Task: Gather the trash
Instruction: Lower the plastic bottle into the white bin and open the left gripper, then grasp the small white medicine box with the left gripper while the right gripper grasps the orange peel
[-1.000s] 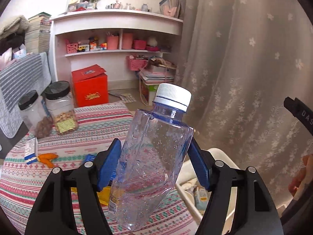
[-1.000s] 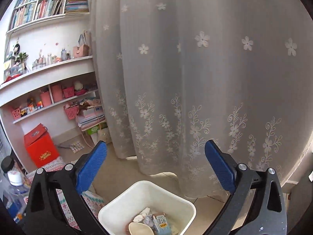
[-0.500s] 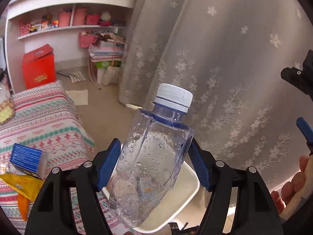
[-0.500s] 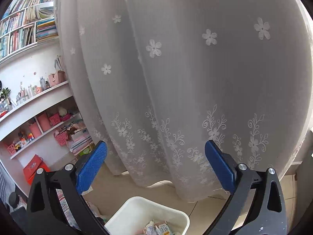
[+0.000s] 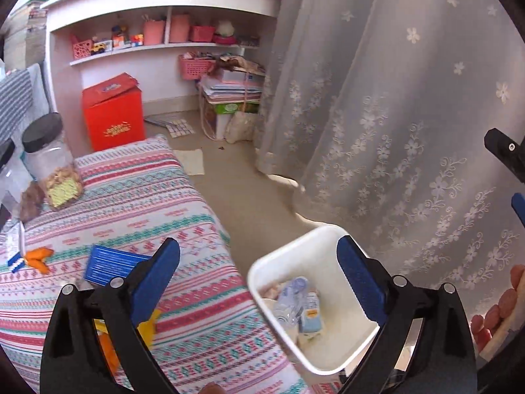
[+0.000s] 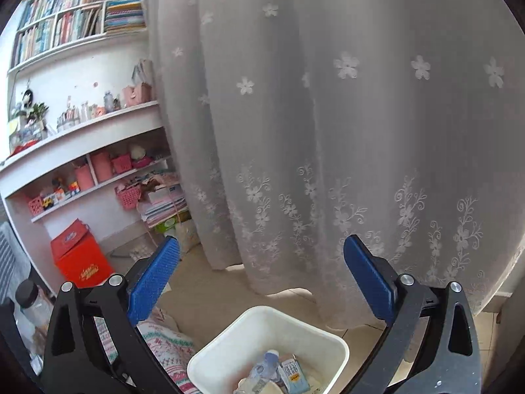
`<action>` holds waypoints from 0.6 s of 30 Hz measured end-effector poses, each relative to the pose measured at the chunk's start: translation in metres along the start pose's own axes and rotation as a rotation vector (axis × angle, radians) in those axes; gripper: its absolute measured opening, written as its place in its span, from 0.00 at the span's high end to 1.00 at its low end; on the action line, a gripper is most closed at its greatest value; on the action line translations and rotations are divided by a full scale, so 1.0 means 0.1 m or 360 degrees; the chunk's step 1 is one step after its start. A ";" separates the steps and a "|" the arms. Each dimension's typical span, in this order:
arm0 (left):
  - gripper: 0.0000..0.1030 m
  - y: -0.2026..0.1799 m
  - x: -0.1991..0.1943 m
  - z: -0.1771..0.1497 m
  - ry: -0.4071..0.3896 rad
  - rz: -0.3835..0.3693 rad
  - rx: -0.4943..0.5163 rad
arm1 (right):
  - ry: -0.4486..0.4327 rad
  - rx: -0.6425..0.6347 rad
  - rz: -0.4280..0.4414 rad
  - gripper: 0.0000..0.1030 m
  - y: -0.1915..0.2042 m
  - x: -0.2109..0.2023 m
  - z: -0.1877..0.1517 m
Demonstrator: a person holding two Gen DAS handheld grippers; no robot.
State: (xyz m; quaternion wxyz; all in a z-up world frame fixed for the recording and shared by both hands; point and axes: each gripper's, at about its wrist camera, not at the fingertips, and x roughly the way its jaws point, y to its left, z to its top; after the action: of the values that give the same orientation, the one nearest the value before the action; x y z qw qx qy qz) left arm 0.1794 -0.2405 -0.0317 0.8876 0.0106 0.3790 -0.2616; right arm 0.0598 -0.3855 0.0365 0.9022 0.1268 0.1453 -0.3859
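Note:
My left gripper [image 5: 259, 264] is open and empty above the white trash bin [image 5: 285, 256]. The clear plastic bottle [image 5: 290, 298] lies inside the bin among cartons and scraps. It also shows in the right wrist view [image 6: 262, 369] in the bin [image 6: 226, 344]. My right gripper [image 6: 261, 269] is open and empty, held above the bin and facing the curtain. On the striped tablecloth [image 5: 147, 203] lie a blue box [image 5: 111, 262], orange scraps [image 5: 37, 257] and a yellow wrapper [image 5: 147, 330].
A lace curtain [image 5: 393, 115] hangs right behind the bin. Two black-lidded jars [image 5: 52, 161] stand at the table's far left. A red box [image 5: 113, 115] and pink shelves [image 5: 164, 32] stand across the floor. The other hand [image 5: 502, 305] shows at the right edge.
My left gripper opened and let go of the bottle, which dropped into the bin. The left view swung back toward the table. The right gripper stayed open and tilted slightly.

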 end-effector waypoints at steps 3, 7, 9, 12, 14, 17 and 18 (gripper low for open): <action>0.09 0.36 -0.03 0.04 -0.0015 0.0182 0.0003 | 0.0077 -0.0129 0.0084 0.07 0.33 0.03 -0.13; 0.08 1.01 0.06 0.09 0.0082 0.0451 -0.0037 | 0.0223 -0.0288 0.0199 0.07 0.76 0.09 -0.33; 0.08 1.40 0.13 0.10 0.0146 0.0598 -0.0066 | 0.0285 -0.0363 0.0260 0.07 0.97 0.10 -0.44; 0.08 2.04 0.19 0.08 0.0213 0.0781 -0.0141 | 0.0365 -0.0470 0.0339 0.07 1.27 0.10 -0.61; 0.08 2.50 0.23 0.03 0.0269 0.0874 -0.0225 | 0.0401 -0.0553 0.0383 0.07 1.46 0.09 -0.72; 0.08 3.17 0.28 -0.07 0.0343 0.0955 -0.0417 | 0.0444 -0.0659 0.0444 0.07 1.72 0.07 -0.88; 0.08 3.37 0.31 -0.11 0.0367 0.0961 -0.0493 | 0.0452 -0.0696 0.0459 0.07 1.79 0.06 -0.93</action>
State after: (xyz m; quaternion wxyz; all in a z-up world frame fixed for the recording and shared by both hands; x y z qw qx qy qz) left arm 0.3488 0.0393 -0.1211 0.8674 0.0169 0.4915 0.0761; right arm 0.1796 -0.2376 -0.0313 0.9242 0.0016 0.3302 -0.1918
